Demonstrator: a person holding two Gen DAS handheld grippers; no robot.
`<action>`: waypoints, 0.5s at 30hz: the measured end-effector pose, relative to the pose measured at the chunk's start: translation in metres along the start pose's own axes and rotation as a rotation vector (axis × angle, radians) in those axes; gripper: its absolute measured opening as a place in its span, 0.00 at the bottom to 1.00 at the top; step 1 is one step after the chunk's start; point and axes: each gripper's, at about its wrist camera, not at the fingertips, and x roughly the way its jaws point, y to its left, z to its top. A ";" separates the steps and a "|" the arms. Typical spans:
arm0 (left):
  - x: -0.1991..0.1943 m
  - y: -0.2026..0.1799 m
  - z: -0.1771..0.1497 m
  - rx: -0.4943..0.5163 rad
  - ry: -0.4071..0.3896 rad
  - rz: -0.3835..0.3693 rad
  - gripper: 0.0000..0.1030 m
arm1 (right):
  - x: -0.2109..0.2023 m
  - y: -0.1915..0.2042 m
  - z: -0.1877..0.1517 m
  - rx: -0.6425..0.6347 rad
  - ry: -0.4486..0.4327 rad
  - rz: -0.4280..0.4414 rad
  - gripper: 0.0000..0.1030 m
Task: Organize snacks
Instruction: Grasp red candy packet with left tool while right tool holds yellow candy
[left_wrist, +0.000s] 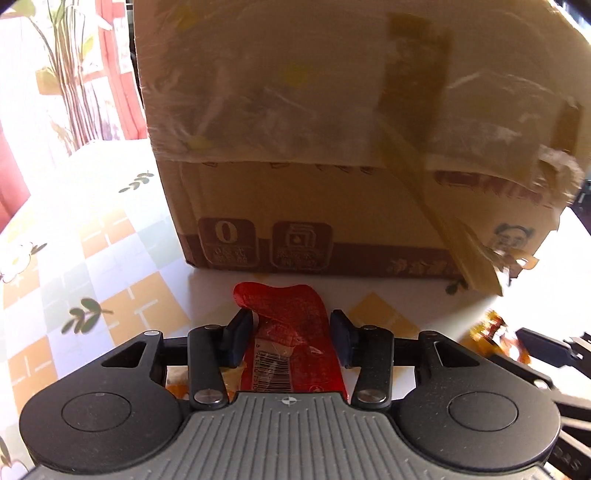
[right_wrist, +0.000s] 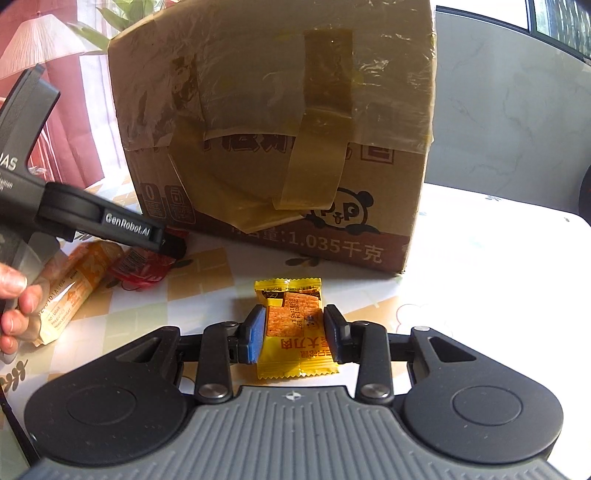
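A red snack packet lies on the tablecloth between the pads of my left gripper, whose jaws stand a little apart around it. The same packet shows in the right wrist view under the left gripper's tip. A yellow snack packet lies between the pads of my right gripper, jaws close on both sides; contact is unclear. A taped cardboard box stands just behind both packets; it also fills the left wrist view.
A beige-orange snack bar lies left of the red packet near the person's hand. The patterned tablecloth covers the table. Plants and a red curtain stand behind. The right gripper's finger shows at the right edge.
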 end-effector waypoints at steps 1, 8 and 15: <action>-0.003 -0.001 -0.003 -0.003 0.000 -0.016 0.45 | -0.001 0.000 0.000 0.002 0.000 0.002 0.35; -0.028 -0.008 -0.028 0.012 0.001 -0.112 0.27 | -0.003 0.000 -0.001 0.004 -0.008 0.014 0.35; -0.044 -0.002 -0.049 0.047 -0.010 -0.161 0.28 | -0.007 0.001 -0.001 -0.002 -0.021 0.019 0.35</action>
